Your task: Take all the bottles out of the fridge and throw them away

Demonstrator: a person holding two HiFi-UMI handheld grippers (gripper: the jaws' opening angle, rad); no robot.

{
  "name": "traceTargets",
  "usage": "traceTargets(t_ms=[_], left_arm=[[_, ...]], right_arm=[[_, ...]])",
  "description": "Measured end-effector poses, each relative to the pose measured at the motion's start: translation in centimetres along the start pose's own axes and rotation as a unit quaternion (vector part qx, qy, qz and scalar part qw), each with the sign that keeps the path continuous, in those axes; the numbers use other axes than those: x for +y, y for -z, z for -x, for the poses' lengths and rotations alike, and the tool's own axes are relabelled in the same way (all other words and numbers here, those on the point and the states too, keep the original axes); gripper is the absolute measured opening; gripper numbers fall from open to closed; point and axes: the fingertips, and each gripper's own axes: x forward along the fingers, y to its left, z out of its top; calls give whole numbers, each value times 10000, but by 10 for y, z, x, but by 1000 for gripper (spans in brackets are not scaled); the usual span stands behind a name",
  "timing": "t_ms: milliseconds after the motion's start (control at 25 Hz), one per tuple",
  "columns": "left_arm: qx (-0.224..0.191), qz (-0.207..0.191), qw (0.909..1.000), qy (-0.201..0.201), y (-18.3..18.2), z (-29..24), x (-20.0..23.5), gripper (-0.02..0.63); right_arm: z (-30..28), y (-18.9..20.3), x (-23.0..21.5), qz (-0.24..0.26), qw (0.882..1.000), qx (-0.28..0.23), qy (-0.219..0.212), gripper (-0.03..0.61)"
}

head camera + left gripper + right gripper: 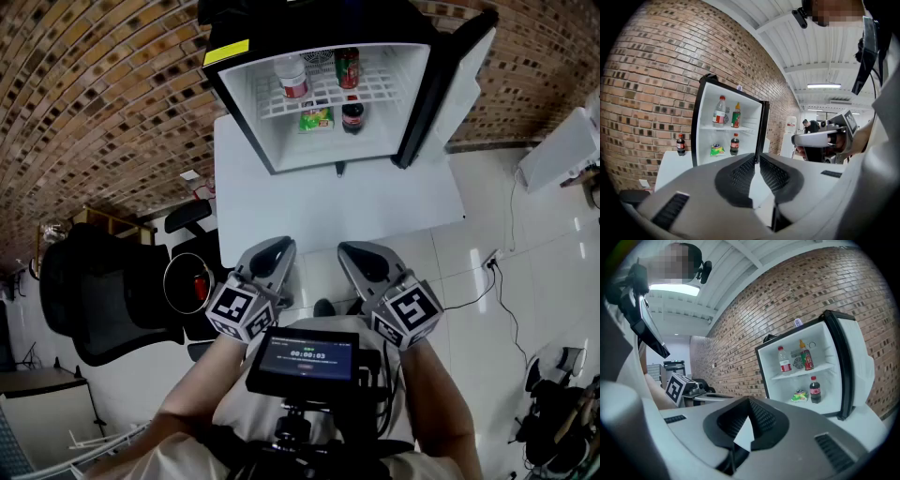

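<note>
A small fridge (pixel 272 141) stands open on a white table (pixel 281 206). Its upper shelf holds a clear bottle with a red label (pixel 292 77) and a green-and-red bottle (pixel 348 67). Below them stand a cola bottle (pixel 352 114) and a green packet (pixel 317 119). Another cola bottle (pixel 680 145) stands on the table outside the fridge, to its left. My left gripper (pixel 284 246) and right gripper (pixel 349 249) hover side by side at the table's near edge, well short of the fridge. Both are shut and hold nothing.
The fridge door (pixel 459 84) swings open to the right. A round bin (pixel 190 284) with something red inside sits on the floor left of the table, beside a black office chair (pixel 103 291). A brick wall (pixel 112 94) runs behind the fridge. A cable (pixel 487 281) trails on the floor at right.
</note>
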Motion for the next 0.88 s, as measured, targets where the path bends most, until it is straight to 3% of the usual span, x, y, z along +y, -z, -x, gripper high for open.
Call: traceTargets(t_ms=[240, 480, 680, 800, 880], left_arm=[[107, 94, 9999, 34, 1, -41, 1, 40], [-35, -80, 10000, 24, -38, -103, 15, 53], [-270, -418, 9961, -732, -88, -156, 54, 223], [-412, -717, 9868, -1391, -121, -183, 92, 329], [-489, -644, 9801, -1812, -141, -200, 119, 353]], right_arm=[[5, 8, -40, -330, 9993, 47, 147, 3], [-15, -10, -94, -443, 9990, -42, 12, 4], [-27, -32, -137, -361, 9990, -62, -262, 3], [-35, -36, -162, -418, 9983, -88, -405, 3], [-39, -39, -175, -461, 9976, -89, -515, 3]])
